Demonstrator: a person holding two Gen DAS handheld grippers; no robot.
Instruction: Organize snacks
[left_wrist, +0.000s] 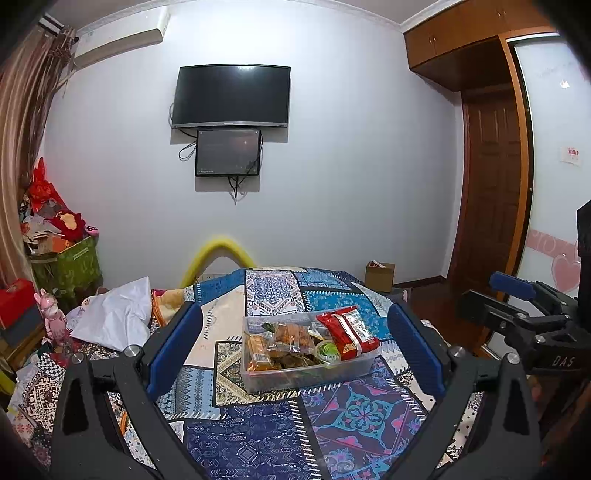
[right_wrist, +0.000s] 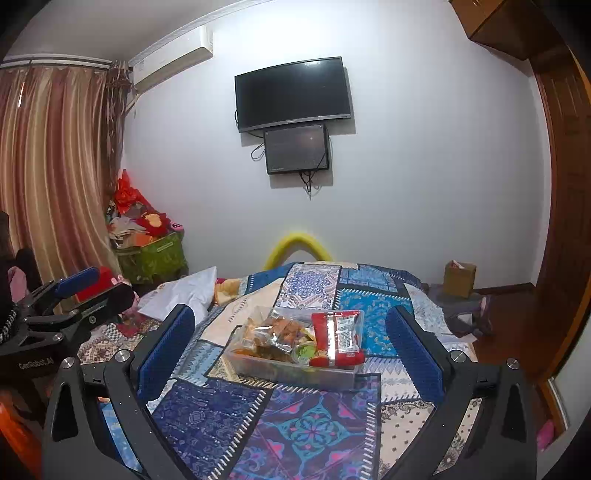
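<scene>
Twice found the same state: left claw (left_wrist: 293, 310) and right claw (right_wrist: 290, 310) spread wide, blue pads well apart, gripping nothing. Hovered over the patchwork quilt (left_wrist: 258, 435) on the bed, with the clear plastic bin (left_wrist: 310, 376) of snacks lying on the quilt between the pads and farther off, touching neither.

Could not sort out most of the snacks: clear wrappers overlapped in a heap of orange and brown pieces (left_wrist: 288, 336), lower ones blurred behind the bin's wall. Made out a red packet (left_wrist: 349, 332) leaning at the bin's right end and a small green-topped cup (left_wrist: 327, 350) just left of it. Saw white label print on the red packet, too small to read. Lost the claw bases and the quilt's near edge at the bottom of both views.

Read "DAS" on the right claw's body at the right edge of the left wrist view, and "CenRobot.AI" on the left claw's body at the left edge of the right wrist view.

Noted a dark television (left_wrist: 231, 96) on the far wall, a smaller screen (left_wrist: 228, 153) under it, a yellow curved tube (left_wrist: 218, 247) beyond the bed's far end, a cardboard box (left_wrist: 380, 275) on the floor far right, crumpled white cloth (left_wrist: 114, 314) on the left, and a green box (left_wrist: 70, 266) piled with red things beside the curtain (right_wrist: 48, 155).
</scene>
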